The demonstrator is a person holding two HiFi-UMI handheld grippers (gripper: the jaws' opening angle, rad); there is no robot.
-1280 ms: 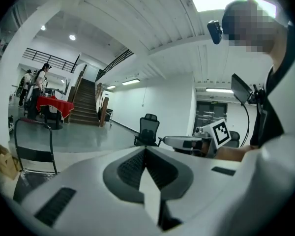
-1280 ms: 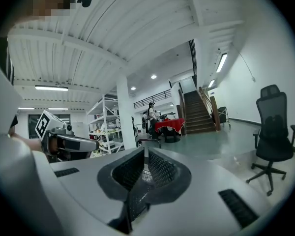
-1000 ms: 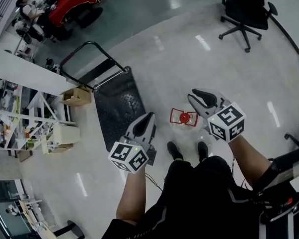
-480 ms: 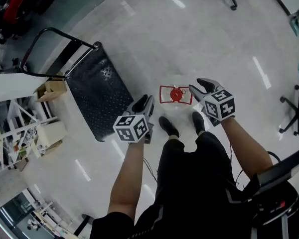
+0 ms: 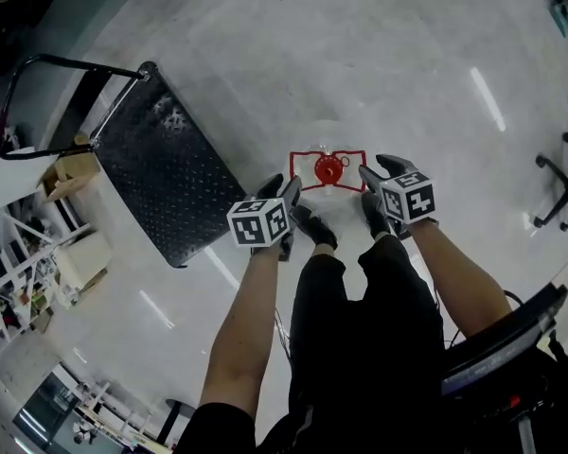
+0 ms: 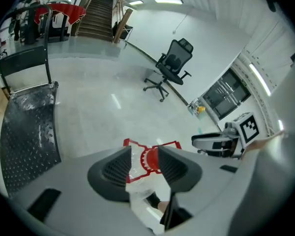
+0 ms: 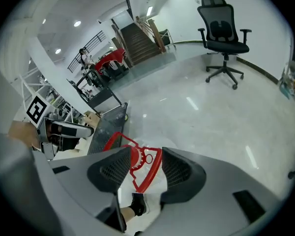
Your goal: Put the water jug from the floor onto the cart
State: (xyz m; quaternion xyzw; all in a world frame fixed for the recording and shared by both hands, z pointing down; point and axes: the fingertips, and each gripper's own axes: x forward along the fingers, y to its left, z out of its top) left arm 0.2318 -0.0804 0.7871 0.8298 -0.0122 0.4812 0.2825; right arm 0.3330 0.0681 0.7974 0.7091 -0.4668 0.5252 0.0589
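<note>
The water jug point(image 5: 328, 170), clear with a red cap and a red handle frame, stands on the floor just ahead of the person's shoes. My left gripper point(image 5: 286, 189) hangs at its left and my right gripper point(image 5: 379, 170) at its right, each a little apart from it. Both have just been opening their jaws, and nothing sits between the pads. The left gripper view looks past my left gripper point(image 6: 144, 155) at the jug point(image 6: 151, 160). The right gripper view looks past my right gripper point(image 7: 146, 163) at the jug point(image 7: 148, 173). The black platform cart point(image 5: 170, 187) lies on the floor to the left.
The cart's handle bar point(image 5: 66, 64) rises at its far end. A cardboard box point(image 5: 71, 168) and white shelving point(image 5: 19, 282) stand left of the cart. An office chair point(image 6: 172, 65) stands farther out on the shiny floor. The person's shoes point(image 5: 314, 227) are close behind the jug.
Both grippers have come down toward the floor on either side of the jug, and their jaws have spread. The head has bent lower over the jug.
</note>
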